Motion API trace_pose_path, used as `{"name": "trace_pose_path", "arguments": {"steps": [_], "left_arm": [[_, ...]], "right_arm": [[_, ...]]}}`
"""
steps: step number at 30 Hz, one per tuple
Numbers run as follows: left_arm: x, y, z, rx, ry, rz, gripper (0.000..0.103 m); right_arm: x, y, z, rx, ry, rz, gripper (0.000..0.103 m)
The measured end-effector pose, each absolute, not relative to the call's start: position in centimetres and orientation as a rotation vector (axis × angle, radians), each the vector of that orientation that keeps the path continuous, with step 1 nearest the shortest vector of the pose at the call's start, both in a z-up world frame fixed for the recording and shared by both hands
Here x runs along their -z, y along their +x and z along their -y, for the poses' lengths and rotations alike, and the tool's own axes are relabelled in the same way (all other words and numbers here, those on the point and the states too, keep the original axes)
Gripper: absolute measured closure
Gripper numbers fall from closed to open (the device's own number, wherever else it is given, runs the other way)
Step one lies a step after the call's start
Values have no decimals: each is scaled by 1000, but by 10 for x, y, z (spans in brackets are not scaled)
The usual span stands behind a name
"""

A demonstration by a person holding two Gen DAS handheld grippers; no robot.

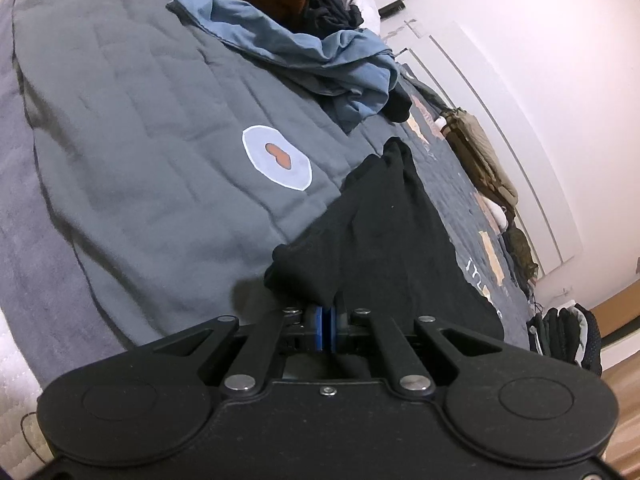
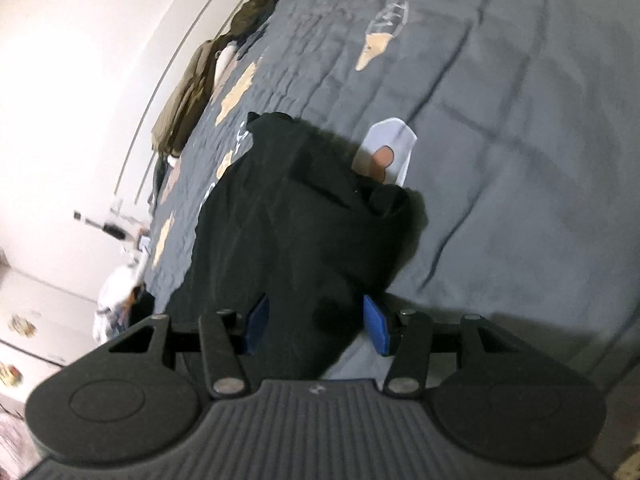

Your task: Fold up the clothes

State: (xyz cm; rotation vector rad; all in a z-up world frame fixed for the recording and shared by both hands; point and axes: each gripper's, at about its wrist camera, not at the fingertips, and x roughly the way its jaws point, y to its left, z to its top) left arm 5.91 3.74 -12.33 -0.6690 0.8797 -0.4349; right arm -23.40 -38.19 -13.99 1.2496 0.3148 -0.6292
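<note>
Left wrist view: left claw [image 1: 329, 312] pressed together, pinching edge of black garment [image 1: 384, 232] lying on grey bed cover [image 1: 140, 120]. Thin pinch could slip under pull.

Right wrist view: right claw [image 2: 316, 322] spread, black garment [image 2: 296, 224] between pads, ungripped. Closing on bunched layers risks crooked fold.

No readable text, faint white lettering on the grey bedspread [image 1: 476, 276], too blurred to make out

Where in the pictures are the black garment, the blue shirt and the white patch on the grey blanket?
black garment [image 1: 380, 232]: left wrist view, on its middle fold.
blue shirt [image 1: 320, 60]: left wrist view, on its crumpled middle.
white patch [image 1: 276, 158]: left wrist view, on its centre, at the orange mark.
</note>
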Motion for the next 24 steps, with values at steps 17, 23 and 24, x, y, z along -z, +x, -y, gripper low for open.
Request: {"name": "trace_pose_path", "arguments": {"steps": [17,23,24], "left_arm": [[135,55,-29,453,-684,-969,73],[135,51,-12,565,-660,-970,71],[137,53,-10,559,-659,-970,71]], "right_arm": [[160,-233,389,638,1401,-263,52],[161,-224,389,641,1409,-210,48],[161,-223,389,641,1411,-201,48]]}}
